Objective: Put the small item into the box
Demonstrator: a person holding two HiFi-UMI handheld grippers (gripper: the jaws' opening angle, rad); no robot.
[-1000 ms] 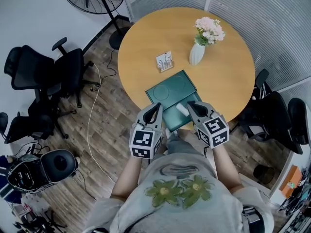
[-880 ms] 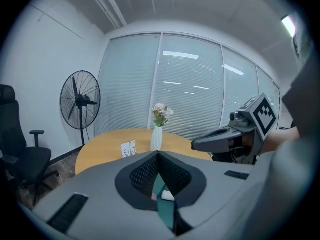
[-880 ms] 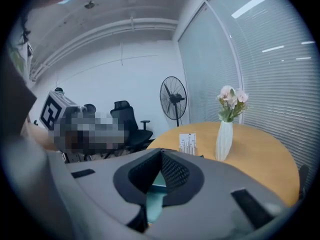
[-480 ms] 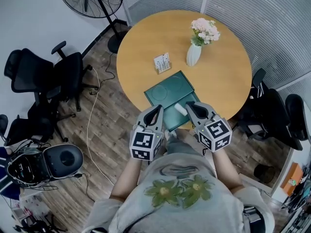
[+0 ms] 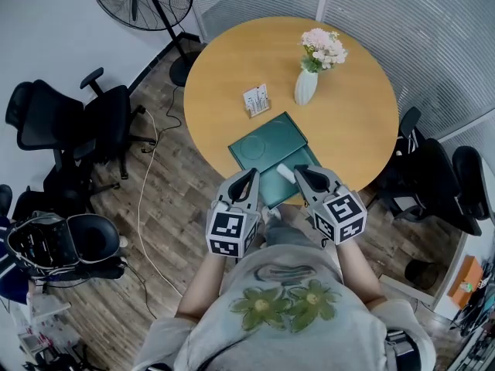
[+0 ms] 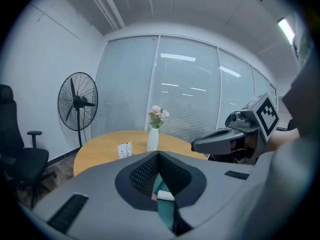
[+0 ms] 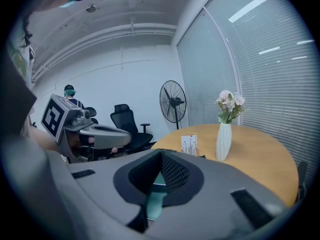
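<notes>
Grippers paired at the table's (image 5: 232, 60) near edge
You hold the left gripper (image 5: 250, 175) and right gripper (image 5: 299, 172) side by side, tilted slightly down, jaws together and empty; the small item (image 5: 286, 174) seems to lie in the box's (image 5: 271, 141) near half.

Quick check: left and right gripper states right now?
Left gripper: closed, holding nothing.
Right gripper: closed, holding nothing.

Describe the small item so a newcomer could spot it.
On the round wooden table, find the dark green box at the near edge. The small item is the stubby white piece lying in it, unlike the tall white vase farther back.
</notes>
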